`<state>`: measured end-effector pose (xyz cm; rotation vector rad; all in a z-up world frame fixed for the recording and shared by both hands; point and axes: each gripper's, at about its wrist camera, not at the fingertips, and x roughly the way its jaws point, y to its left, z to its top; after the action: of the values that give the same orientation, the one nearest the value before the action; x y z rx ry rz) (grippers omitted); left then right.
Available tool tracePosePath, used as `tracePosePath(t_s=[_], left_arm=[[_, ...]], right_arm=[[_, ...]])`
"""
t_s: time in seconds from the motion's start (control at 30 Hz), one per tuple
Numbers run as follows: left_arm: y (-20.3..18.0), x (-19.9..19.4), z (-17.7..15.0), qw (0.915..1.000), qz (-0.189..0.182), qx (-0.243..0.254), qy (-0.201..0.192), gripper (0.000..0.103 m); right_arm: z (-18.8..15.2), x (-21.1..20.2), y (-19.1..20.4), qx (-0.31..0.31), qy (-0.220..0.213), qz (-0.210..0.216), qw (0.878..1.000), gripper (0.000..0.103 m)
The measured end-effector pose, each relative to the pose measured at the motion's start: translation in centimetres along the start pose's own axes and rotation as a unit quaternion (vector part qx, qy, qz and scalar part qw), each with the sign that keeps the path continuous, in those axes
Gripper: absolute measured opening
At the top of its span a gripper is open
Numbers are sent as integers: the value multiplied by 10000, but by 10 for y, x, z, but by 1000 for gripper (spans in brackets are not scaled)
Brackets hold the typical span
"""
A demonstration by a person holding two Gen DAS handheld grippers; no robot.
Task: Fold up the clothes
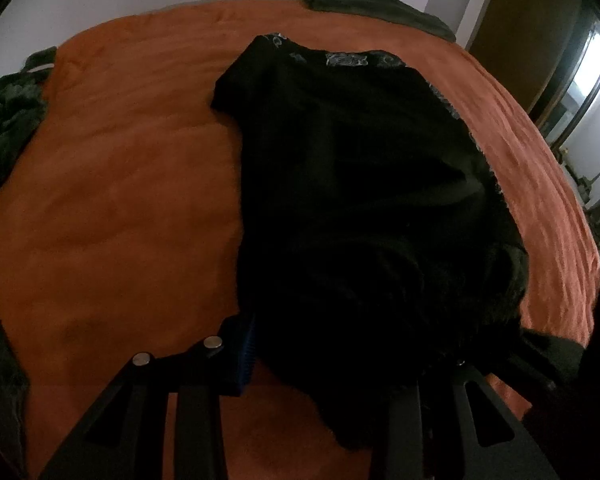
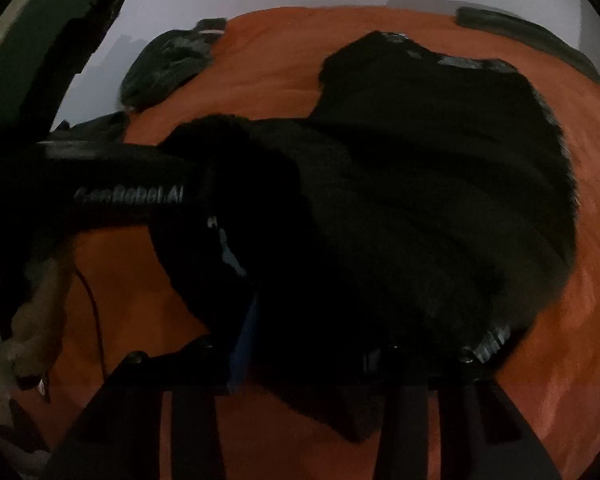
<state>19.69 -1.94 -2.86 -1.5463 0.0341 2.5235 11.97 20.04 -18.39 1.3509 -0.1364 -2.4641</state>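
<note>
Both grippers, left gripper (image 1: 332, 356) and right gripper (image 2: 312, 352), have black cloth between their jaws; whether they pinch it, I cannot tell. That black patterned-edge garment (image 1: 360, 168) lies on the orange blanket (image 1: 120, 200), with dark green clothes (image 1: 8, 120) far left of it.

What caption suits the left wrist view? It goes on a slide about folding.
Left gripper with its fingers around the near edge of a black garment on an orange bedspread.
</note>
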Motion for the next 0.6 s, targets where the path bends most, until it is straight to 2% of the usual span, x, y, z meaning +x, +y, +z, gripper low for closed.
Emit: tracePosePath(t_s=[0.07, 0.1, 0.2, 0.3, 0.4, 0.53, 0.6], left_arm=[[-2, 1, -4, 9999, 58, 83, -9, 37], [-2, 1, -4, 9999, 84, 106, -6, 37], [2, 3, -6, 9999, 127, 68, 1, 37], [8, 6, -9, 9999, 135, 23, 30, 47], [10, 15, -21, 9998, 102, 139, 50, 50], [3, 20, -40, 9977, 253, 625, -6, 52], [1, 19, -45, 9960, 327, 819, -118, 55]], right_arm=[[3, 10, 2, -224, 65, 0, 9997, 25], [4, 15, 4, -374, 110, -34, 9992, 5], [-1, 15, 20, -970, -61, -241, 9950, 5], [-23, 13, 47, -1987, -303, -663, 9774, 5], [-47, 23, 70, -2972, -322, -1125, 9476, 5], [-65, 37, 95, -4522, -189, -1859, 8721, 5], [-63, 34, 98, -4736, 20, -1958, 8587, 5]])
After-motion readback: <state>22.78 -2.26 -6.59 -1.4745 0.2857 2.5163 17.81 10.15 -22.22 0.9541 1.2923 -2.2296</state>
